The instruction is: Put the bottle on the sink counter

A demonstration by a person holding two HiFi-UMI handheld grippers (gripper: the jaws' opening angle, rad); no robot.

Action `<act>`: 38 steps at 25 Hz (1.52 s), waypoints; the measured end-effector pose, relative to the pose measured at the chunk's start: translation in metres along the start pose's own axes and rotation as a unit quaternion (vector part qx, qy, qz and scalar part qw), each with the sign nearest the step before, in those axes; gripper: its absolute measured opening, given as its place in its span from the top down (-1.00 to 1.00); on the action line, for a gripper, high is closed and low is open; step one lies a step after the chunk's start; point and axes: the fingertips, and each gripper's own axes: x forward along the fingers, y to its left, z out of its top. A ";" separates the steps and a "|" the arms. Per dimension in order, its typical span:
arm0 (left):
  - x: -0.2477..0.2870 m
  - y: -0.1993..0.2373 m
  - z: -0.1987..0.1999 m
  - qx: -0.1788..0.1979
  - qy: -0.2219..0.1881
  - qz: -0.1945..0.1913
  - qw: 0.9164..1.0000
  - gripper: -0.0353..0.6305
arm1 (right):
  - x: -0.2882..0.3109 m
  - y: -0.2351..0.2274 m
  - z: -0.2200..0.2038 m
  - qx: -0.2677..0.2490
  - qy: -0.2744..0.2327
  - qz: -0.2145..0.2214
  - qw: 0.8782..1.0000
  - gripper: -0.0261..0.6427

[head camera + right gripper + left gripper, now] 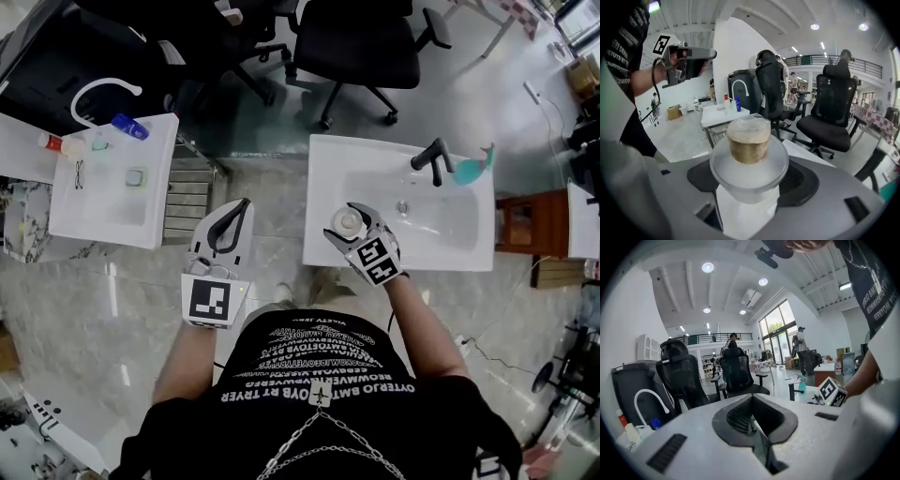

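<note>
We hold the bottle in the right tongs. The jaws stand wide but are pressed against its frosted white body just under the broad shoulder, and the tan cap points up toward the camera. From the head view it hangs over the near left corner of the right-hand sink. We cannot tell whether its base touches the tabletop yet. The left tongs are closed with nothing between the jaws, and they are held apart over the floor between the two sinks.

The main risk, as we judge it, is the landing spot. The flat strip at this corner is narrow, with the bowl on one side and open floor on the other. If we let go with the base partly off the rim, the bottle could tip into the bowl or drop to the floor. Letting go while it is still above the surface could make it topple. The smooth body could also slide down through the pads.

Our count:
- two tongs
- one bottle in hand
- two white sinks, the second to the left
- one black faucet
- one white arched faucet
- one teal spray bottle
- one blue bottle
- one red-capped bottle
- at least two black office chairs
</note>
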 end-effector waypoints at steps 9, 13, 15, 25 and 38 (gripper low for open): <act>-0.007 0.011 -0.036 -0.015 0.047 0.030 0.998 0.88 | 0.069 0.019 -0.056 0.002 0.034 0.052 0.998 -0.08; -0.012 0.014 -0.041 -0.018 0.059 0.037 0.997 0.88 | 0.087 0.026 -0.074 0.001 0.049 0.063 0.997 -0.08; -0.014 0.017 -0.041 -0.017 0.062 0.041 0.997 0.88 | 0.091 0.029 -0.080 -0.002 0.055 0.066 0.996 -0.08; -0.024 0.023 -0.038 -0.008 0.060 0.047 0.997 0.88 | 0.098 0.039 -0.091 0.002 0.045 0.061 0.997 -0.08; -0.039 0.018 -0.025 0.000 0.043 0.035 0.998 0.88 | 0.080 0.042 -0.098 0.017 0.020 0.041 0.999 -0.17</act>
